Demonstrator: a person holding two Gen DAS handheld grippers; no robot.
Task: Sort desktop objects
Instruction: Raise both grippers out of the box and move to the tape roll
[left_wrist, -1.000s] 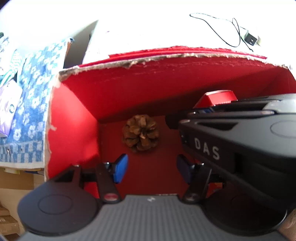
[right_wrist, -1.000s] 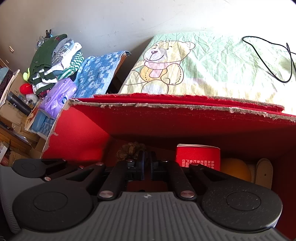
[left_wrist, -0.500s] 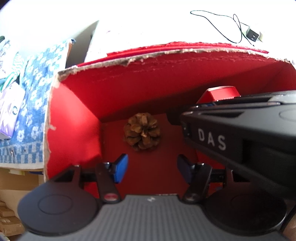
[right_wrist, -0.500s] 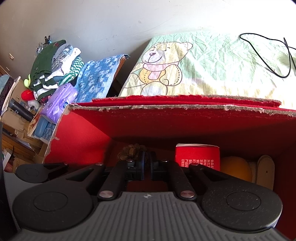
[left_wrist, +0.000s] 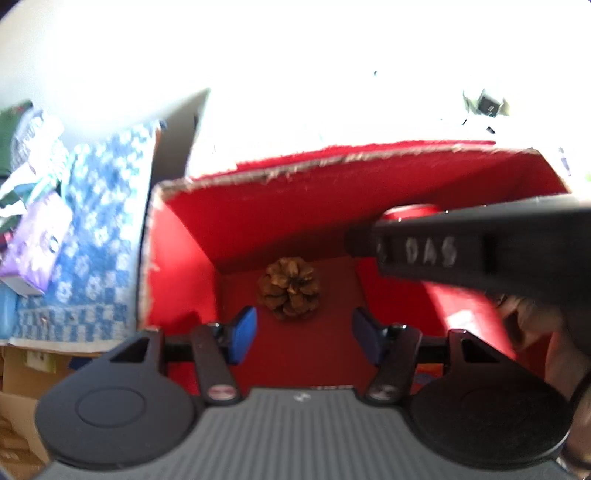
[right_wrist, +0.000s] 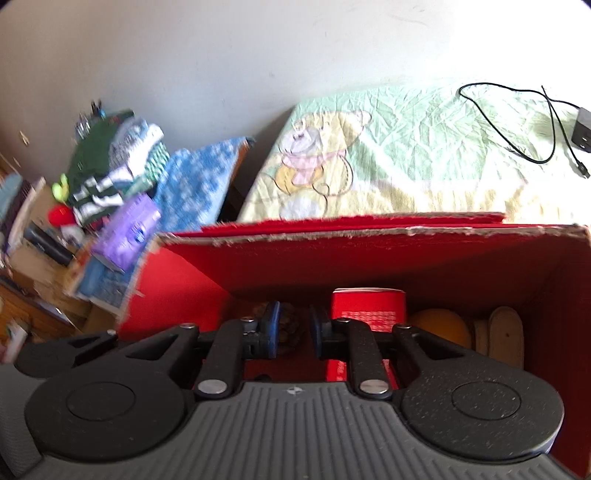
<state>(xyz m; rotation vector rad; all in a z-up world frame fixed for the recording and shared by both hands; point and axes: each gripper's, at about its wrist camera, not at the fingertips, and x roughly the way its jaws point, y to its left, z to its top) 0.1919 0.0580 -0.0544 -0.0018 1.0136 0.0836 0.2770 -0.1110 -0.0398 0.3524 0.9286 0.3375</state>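
Low in the middle of the left wrist view, one brown pine cone (left_wrist: 289, 288) with rough woody scales lies on the floor of a red cardboard box (left_wrist: 192, 258) whose top edges are torn and fibrous. It sits just beyond the left gripper (left_wrist: 306, 335), clear of both blue pads; those jaws stand wide with nothing between them. From the right edge of that frame the black body of the other tool crosses over the box. In the right wrist view the right gripper (right_wrist: 293, 328) has just been parting its jaws to a narrow gap, and the cone shows beyond the gap, not pressed by either pad. Right of it inside the box stand one red can (right_wrist: 369, 308) with white print, one rounded orange thing (right_wrist: 441, 326) and two flat oval wooden pieces (right_wrist: 504, 334). Behind the box lies a crinkled pale green bedsheet (right_wrist: 424, 147) printed with a bear, carrying one black cable (right_wrist: 517, 122) and one plug. At the left are a blue patterned towel (right_wrist: 199, 184), one purple pack and folded clothes.
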